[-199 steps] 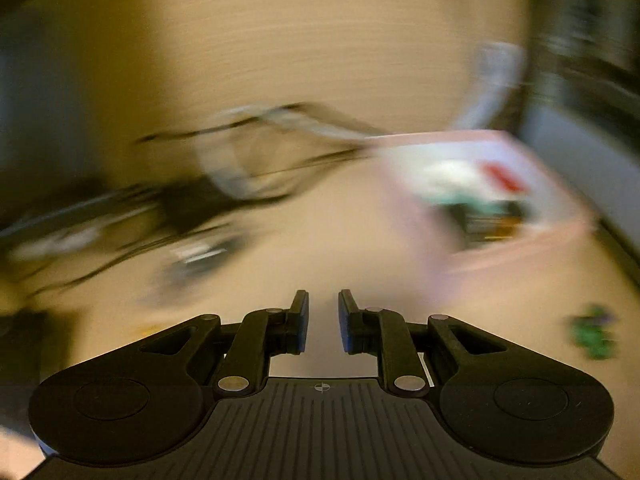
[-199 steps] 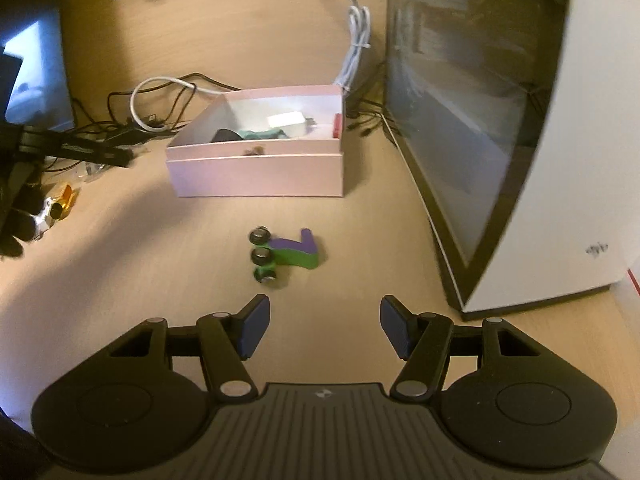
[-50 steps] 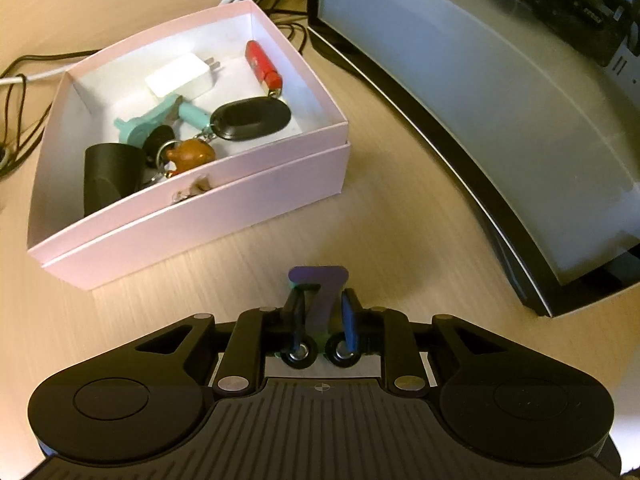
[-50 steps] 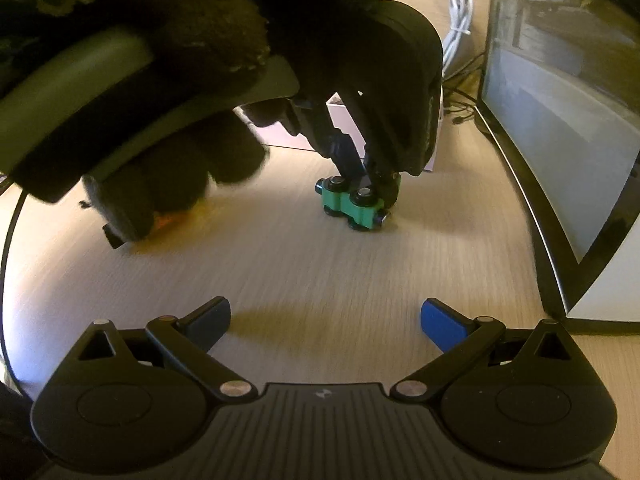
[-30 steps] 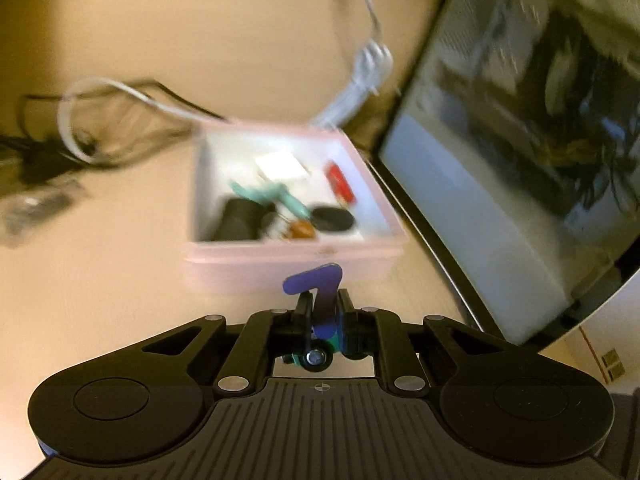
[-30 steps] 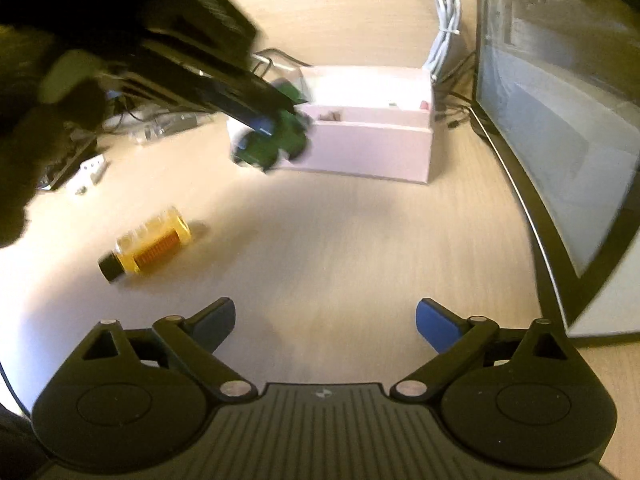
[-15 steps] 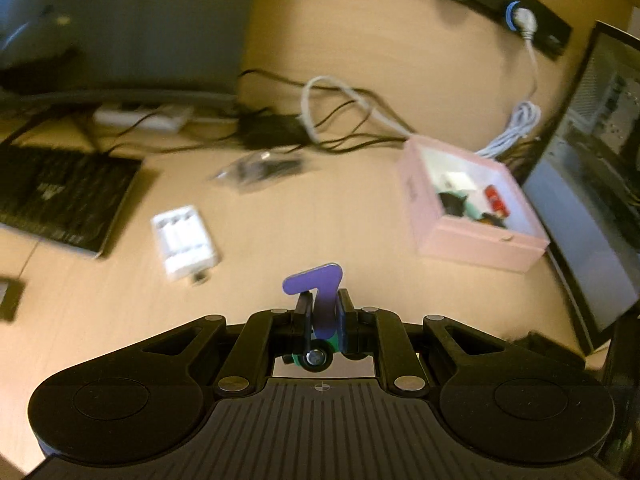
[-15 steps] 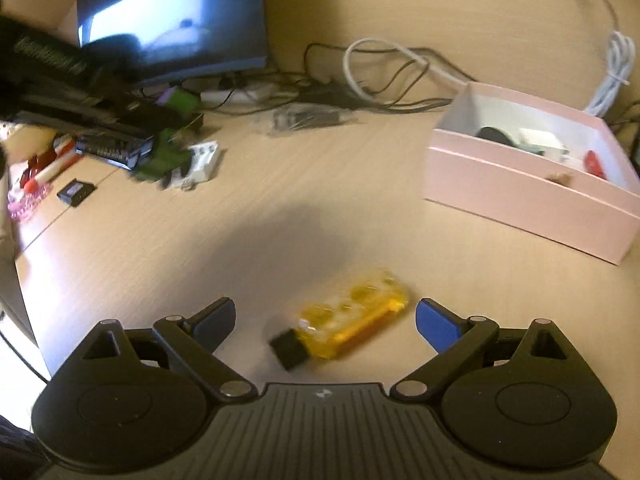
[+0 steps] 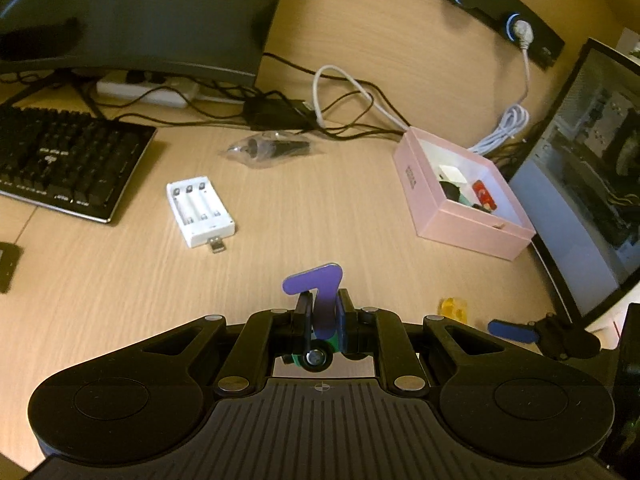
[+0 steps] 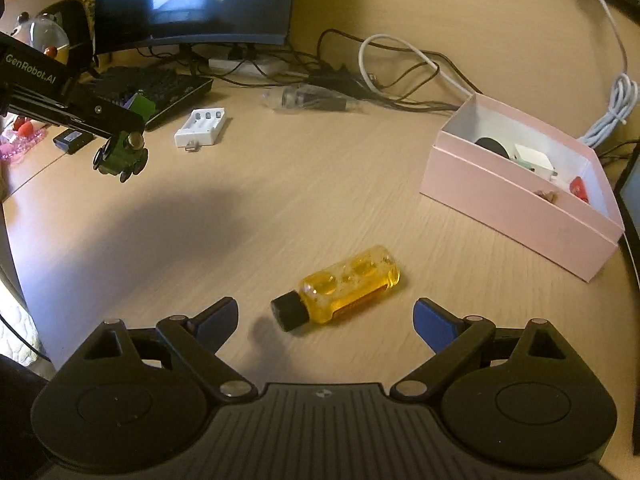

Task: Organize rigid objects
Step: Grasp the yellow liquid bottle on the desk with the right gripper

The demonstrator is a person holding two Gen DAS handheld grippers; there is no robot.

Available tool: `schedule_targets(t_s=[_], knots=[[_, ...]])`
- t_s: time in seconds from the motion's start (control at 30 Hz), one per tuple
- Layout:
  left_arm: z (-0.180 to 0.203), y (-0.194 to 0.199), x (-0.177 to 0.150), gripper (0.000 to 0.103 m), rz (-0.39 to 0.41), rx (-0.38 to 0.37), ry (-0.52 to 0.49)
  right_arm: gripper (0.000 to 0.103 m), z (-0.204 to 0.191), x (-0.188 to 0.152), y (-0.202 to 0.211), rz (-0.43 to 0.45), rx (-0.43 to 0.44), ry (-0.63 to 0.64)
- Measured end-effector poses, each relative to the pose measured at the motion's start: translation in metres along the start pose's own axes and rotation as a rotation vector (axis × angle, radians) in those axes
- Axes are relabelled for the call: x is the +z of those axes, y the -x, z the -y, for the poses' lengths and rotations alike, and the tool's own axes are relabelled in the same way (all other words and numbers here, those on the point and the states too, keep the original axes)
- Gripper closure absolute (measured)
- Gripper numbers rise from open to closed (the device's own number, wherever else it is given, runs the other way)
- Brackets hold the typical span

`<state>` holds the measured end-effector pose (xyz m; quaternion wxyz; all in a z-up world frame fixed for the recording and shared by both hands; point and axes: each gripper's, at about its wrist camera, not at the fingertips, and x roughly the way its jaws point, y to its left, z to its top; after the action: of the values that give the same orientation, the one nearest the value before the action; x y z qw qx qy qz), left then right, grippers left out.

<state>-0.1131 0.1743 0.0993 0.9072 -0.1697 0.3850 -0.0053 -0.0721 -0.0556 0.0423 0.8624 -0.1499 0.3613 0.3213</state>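
Observation:
My left gripper (image 9: 322, 314) is shut on a green and purple toy car (image 9: 318, 298) and holds it above the desk; the car also shows in the right wrist view (image 10: 122, 156), high at the left. My right gripper (image 10: 324, 320) is open, low over the desk, with a small yellow bottle (image 10: 340, 286) with a black cap lying between its fingertips (image 10: 216, 320). The pink box (image 9: 460, 196) with several small items inside stands at the right, and shows in the right wrist view too (image 10: 520, 192).
A white battery charger (image 9: 198, 210) lies mid-desk. A keyboard (image 9: 60, 160), a monitor (image 9: 132, 12), tangled cables (image 9: 340, 96) and a plastic bag (image 9: 268, 146) are at the back. A PC case with a glass side (image 9: 580, 200) stands at the right.
My left gripper has carried the toy car up and away to the left of the box. My right gripper has come lower and closer to the yellow bottle, still open.

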Motion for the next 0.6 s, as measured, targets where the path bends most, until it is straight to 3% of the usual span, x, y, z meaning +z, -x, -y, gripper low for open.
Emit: schedule_targets(t_s=[0.27, 0.6], knots=[[-0.013, -0.002, -0.001, 0.089, -0.023, 0.016, 0.036, 0.007, -0.01, -0.001, 0.001, 0.019, -0.005, 0.281], [0.001, 0.001, -0.013, 0.089, -0.006, 0.107, 0.159, 0.008, 0.035, 0.004, -0.01, -0.037, 0.193, 0.301]])
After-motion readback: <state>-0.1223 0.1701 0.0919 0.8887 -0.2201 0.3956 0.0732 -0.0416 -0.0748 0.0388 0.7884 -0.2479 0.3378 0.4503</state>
